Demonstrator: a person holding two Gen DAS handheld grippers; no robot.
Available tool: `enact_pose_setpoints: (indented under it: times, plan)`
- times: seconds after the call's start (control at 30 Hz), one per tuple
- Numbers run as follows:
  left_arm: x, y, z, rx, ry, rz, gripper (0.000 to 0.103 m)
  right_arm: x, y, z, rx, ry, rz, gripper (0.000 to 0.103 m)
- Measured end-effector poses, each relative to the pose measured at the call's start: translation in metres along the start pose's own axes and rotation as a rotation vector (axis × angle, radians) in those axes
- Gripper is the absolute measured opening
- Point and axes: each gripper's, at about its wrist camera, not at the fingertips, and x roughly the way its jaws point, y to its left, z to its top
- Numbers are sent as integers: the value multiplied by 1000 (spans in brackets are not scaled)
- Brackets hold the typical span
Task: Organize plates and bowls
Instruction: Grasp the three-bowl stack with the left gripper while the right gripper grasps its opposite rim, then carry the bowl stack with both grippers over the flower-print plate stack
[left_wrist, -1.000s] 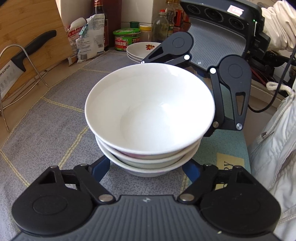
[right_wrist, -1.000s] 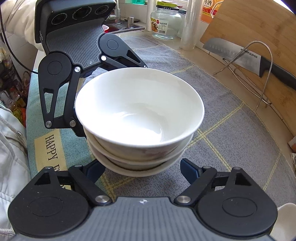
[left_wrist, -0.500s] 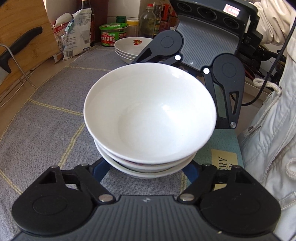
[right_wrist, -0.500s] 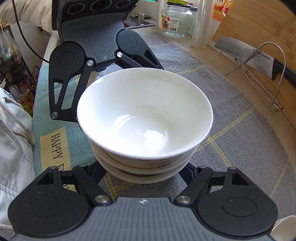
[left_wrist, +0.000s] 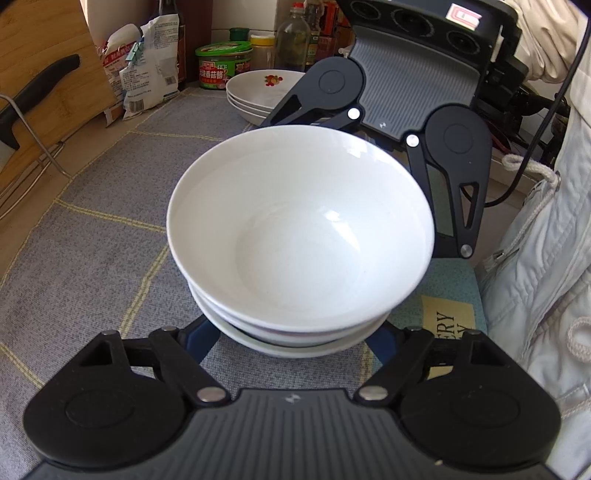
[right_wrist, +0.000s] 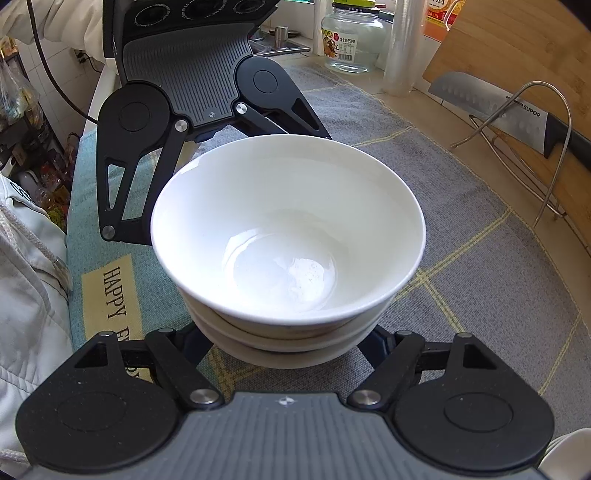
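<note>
done: three bowls (left_wrist: 299, 236) nested mid-mat, plates (left_wrist: 258, 92) stacked far left | left gripper (left_wrist: 291, 332) and right gripper (right_wrist: 291, 339) both clamped low on stack from opposite sides | left: moving stack, likely beside plates

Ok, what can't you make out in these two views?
Left wrist: left gripper fingertips, hidden under the bowl stack.
Right wrist: right gripper fingertips, hidden under the same stack.
Left wrist: plates, partly behind the right gripper's linkage.
Left wrist: knife blade, cut off by the edge.
</note>
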Motion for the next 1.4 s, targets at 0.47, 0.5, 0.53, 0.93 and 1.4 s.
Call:
enact_pose_setpoints:
  times: [0.47,0.5,0.53,0.93,1.4]
  plan:
    - [-6,-22,26,-11,-3,45,83,-32,1,-8,-42,-9,-3,84]
    - [-4,-25,31,-13,-5,50,83,-36,1,-10,-48,-10,-6,84]
    - [-3,-26,34,-16,-7,52,83,-40,0,-12,-53,-11,-8,84]
    - [17,-31,84,-4,-23,82,83,-89,-22,-51,-83,-22,-28,84]
    - [72,-38,164,59,-43,94,83,-144,-69,-108,-72,-27,-88,84]
